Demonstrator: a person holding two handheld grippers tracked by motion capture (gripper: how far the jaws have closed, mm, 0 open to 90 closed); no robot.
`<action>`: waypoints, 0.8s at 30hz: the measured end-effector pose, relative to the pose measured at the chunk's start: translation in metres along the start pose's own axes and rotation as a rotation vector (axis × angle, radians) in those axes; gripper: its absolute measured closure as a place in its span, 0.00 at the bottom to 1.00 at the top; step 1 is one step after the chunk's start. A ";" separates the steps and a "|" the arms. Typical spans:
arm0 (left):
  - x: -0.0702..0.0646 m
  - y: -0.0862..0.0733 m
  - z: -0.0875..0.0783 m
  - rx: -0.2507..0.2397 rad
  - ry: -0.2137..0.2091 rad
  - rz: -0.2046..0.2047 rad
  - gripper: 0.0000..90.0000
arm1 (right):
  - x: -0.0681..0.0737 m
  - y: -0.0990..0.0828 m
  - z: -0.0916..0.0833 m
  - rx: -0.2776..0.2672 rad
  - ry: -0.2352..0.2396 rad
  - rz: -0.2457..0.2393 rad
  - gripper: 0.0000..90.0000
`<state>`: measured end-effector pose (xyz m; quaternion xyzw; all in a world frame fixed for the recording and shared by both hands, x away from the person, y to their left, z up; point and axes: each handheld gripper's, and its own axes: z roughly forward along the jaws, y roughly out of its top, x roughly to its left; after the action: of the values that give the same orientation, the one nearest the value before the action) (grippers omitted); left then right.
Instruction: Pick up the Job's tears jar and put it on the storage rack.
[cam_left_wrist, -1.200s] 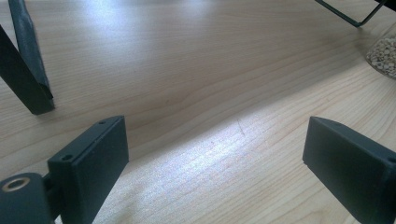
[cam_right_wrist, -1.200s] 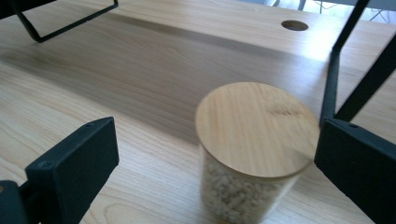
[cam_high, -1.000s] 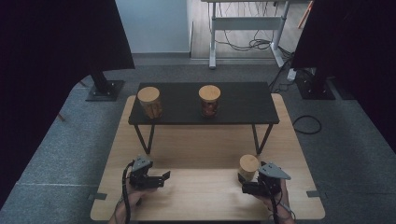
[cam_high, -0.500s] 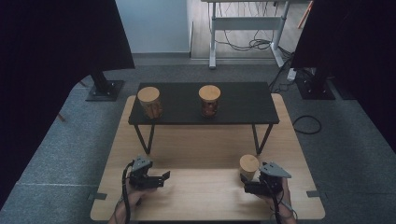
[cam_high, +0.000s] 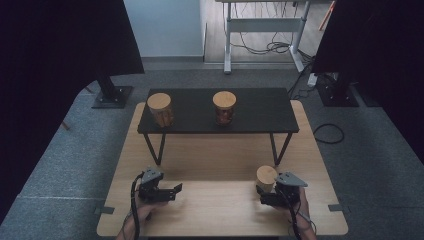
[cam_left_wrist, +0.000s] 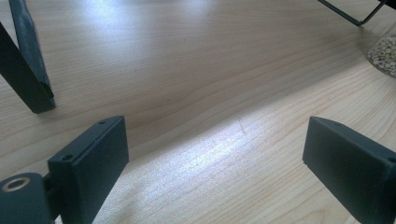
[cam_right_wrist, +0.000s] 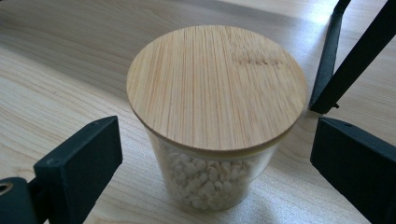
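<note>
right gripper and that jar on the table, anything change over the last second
Little moved. The right gripper has just been closing its jaws a touch around the jar on the wooden table, pads not yet on the glass. The left gripper stayed put, jaws open and empty. The two jars on the black shelf are unchanged.

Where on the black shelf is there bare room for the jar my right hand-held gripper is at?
The black shelf is bare right of the middle jar; a smaller gap separates it from the left jar. Left end is crowded.
</note>
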<state>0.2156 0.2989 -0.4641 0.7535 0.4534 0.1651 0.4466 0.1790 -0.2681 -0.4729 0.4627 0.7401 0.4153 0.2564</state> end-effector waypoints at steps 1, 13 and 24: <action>0.000 0.000 0.000 0.000 0.000 0.001 0.07 | 0.000 0.000 0.001 0.001 -0.001 -0.001 0.02; 0.000 0.000 0.000 0.002 0.001 0.002 0.07 | -0.006 -0.003 0.013 0.002 0.010 0.011 0.03; -0.001 0.000 0.000 0.002 0.002 0.003 0.07 | -0.007 0.001 0.025 0.016 0.012 -0.001 0.05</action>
<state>0.2154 0.2983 -0.4639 0.7545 0.4526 0.1661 0.4453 0.2016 -0.2645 -0.4850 0.4619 0.7452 0.4118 0.2483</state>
